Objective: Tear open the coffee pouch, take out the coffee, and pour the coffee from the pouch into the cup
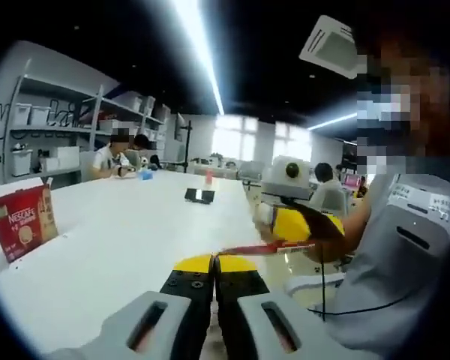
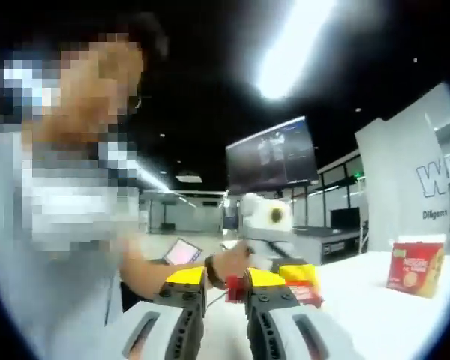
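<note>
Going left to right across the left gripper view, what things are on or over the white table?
Red coffee box → seated people → dark object on the table → red coffee pouch → right gripper.

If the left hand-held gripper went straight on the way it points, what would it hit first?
Probably nothing soon: beyond the left hand-held gripper, shut on the thin red coffee pouch, lies bare white table, then a small black object, though depth is unclear.
</note>
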Demonstrator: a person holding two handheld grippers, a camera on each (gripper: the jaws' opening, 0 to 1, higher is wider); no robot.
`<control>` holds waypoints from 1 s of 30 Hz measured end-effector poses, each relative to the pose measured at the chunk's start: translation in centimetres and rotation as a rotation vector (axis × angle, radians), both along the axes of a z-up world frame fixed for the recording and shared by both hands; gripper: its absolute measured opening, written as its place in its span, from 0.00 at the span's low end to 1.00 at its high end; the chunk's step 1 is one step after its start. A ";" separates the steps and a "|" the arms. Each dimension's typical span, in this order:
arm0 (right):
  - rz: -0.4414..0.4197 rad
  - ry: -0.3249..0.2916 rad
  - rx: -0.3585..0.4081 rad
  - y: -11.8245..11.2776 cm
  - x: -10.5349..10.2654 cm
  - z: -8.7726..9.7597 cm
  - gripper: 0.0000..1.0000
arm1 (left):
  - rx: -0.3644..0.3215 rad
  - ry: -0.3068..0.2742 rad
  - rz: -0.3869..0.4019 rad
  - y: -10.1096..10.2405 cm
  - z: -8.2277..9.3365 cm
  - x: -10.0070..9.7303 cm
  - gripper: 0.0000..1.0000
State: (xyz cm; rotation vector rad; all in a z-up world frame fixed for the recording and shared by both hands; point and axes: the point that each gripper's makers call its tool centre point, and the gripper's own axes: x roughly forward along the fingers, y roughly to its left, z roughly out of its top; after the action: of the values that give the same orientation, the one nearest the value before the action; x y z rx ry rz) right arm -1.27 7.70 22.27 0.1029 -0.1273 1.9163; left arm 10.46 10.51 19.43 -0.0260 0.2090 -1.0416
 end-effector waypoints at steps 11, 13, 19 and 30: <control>-0.046 0.001 -0.020 0.2 2.5 -0.6 0.21 | -0.010 -0.010 -0.021 -0.6 0.2 -0.6 0.03; -0.097 0.022 -0.033 0.8 6.5 -0.7 0.21 | -0.004 -0.021 -0.038 -1.1 0.3 -1.1 0.03; -0.284 0.103 -0.105 2.6 20.3 -3.4 0.21 | 0.029 -0.039 -0.046 -1.7 0.2 -1.3 0.03; -0.250 0.095 -0.053 4.0 19.6 -1.8 0.21 | 0.032 -0.017 -0.014 -0.5 -0.3 -0.3 0.03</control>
State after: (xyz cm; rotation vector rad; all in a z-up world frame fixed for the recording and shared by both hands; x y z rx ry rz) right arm 18.31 11.66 20.42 0.1354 -0.0239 1.6610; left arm 10.14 10.00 19.08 0.0135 0.2106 -1.0518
